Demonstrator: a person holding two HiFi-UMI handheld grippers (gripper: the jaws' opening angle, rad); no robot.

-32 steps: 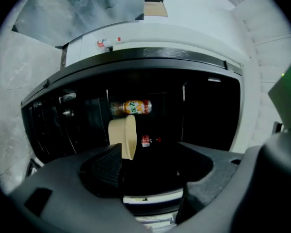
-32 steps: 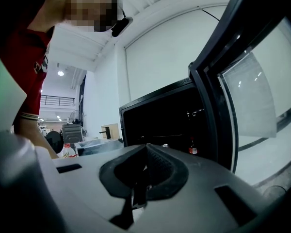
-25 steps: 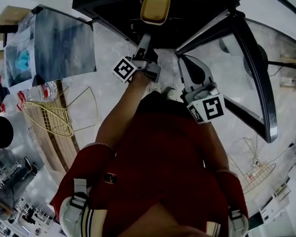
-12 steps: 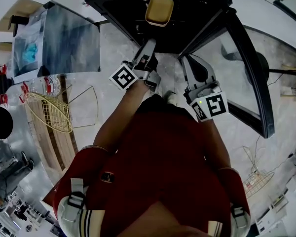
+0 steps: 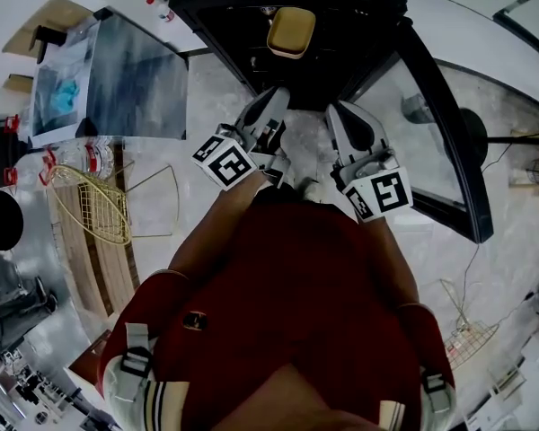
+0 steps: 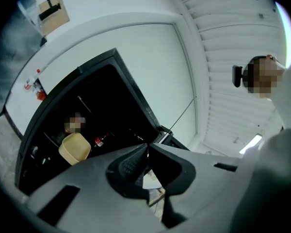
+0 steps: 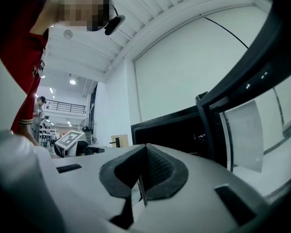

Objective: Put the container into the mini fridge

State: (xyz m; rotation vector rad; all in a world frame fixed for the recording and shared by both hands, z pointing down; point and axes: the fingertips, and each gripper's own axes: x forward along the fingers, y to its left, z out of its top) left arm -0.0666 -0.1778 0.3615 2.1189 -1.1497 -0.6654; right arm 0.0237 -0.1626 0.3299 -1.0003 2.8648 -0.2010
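Left tool (image 5: 276, 97) just closed, empty; container (image 5: 291, 32) inside mini fridge (image 5: 359, 34).

My head view looks steeply down on the fridge (image 5: 341, 25); both gripper views face its open front closely, roughly level.

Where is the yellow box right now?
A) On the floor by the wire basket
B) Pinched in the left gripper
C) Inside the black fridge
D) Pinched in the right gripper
C: the yellow container sits inside the open mini fridge, not on the floor.
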